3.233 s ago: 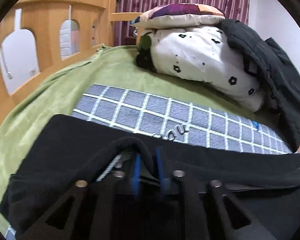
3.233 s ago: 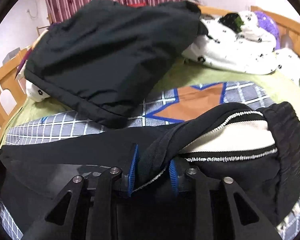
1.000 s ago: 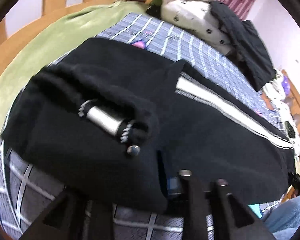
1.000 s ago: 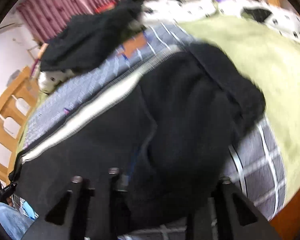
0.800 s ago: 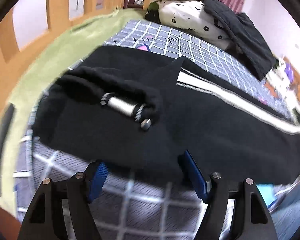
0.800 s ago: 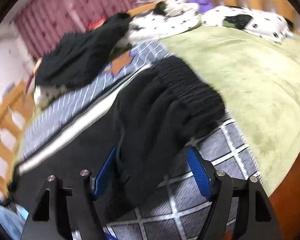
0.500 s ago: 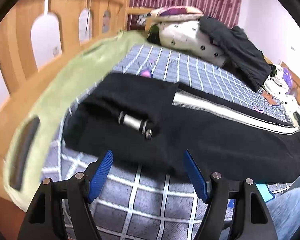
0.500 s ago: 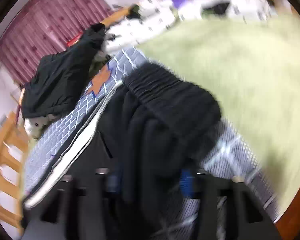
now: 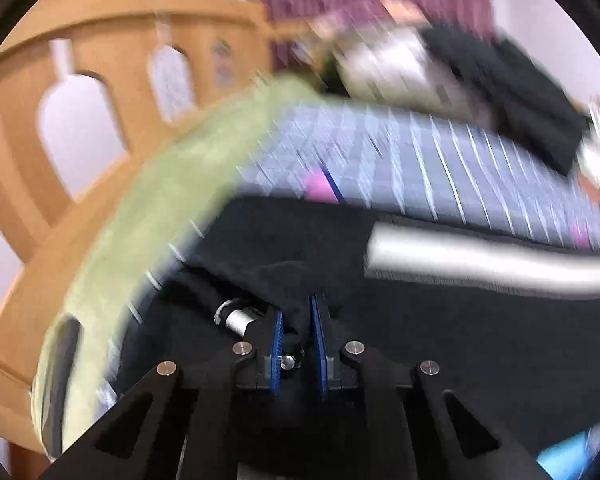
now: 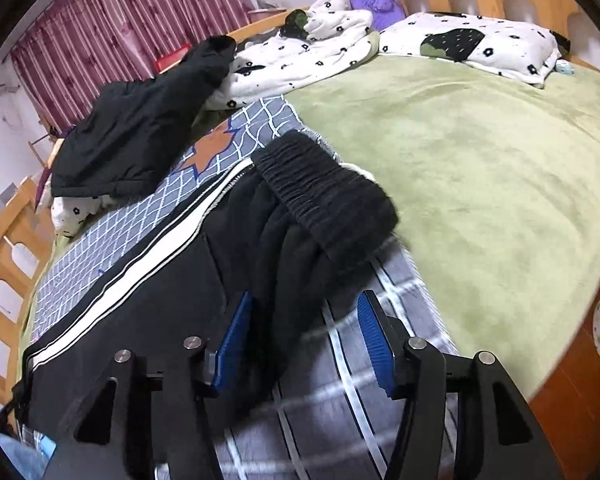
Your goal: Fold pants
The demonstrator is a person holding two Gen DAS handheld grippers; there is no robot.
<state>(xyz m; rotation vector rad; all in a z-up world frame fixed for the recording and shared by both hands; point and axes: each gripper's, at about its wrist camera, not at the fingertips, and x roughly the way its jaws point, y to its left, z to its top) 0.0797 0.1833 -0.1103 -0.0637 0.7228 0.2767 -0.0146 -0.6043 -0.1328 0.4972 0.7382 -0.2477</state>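
On the left side, the left gripper (image 9: 296, 322) has its two blue pads pressed together on a fold of black cloth at the leg end of the pants (image 9: 440, 320), close to a small white cuff piece (image 9: 238, 318). This view is blurred, so the hand seems to be in motion. The pants lie stretched across the grey checked blanket (image 9: 400, 152), which covers a green bedspread (image 10: 480, 152) on a wooden bed (its rail (image 9: 112, 32) stands at the far left).

Going to the right, the white stripe (image 10: 140, 252) runs along the pants up to the waistband (image 10: 324, 196), which is bunched and turned over. The right gripper (image 10: 300, 336) is spread wide, and its pads stand on both sides of the black cloth just below the waistband without pinching it.

I judge that the step in hand is to take both ends and bring one over the other. To do it well, the right gripper should close on all layers at the waistband edge, not only the top one, so the cloth does not slip out. Both hands should then lift together and keep the pants tight, so that the stripe stays straight. The black jacket (image 10: 140, 120) and the white spotted quilt (image 10: 300, 60) lie well apart and should not disturb.
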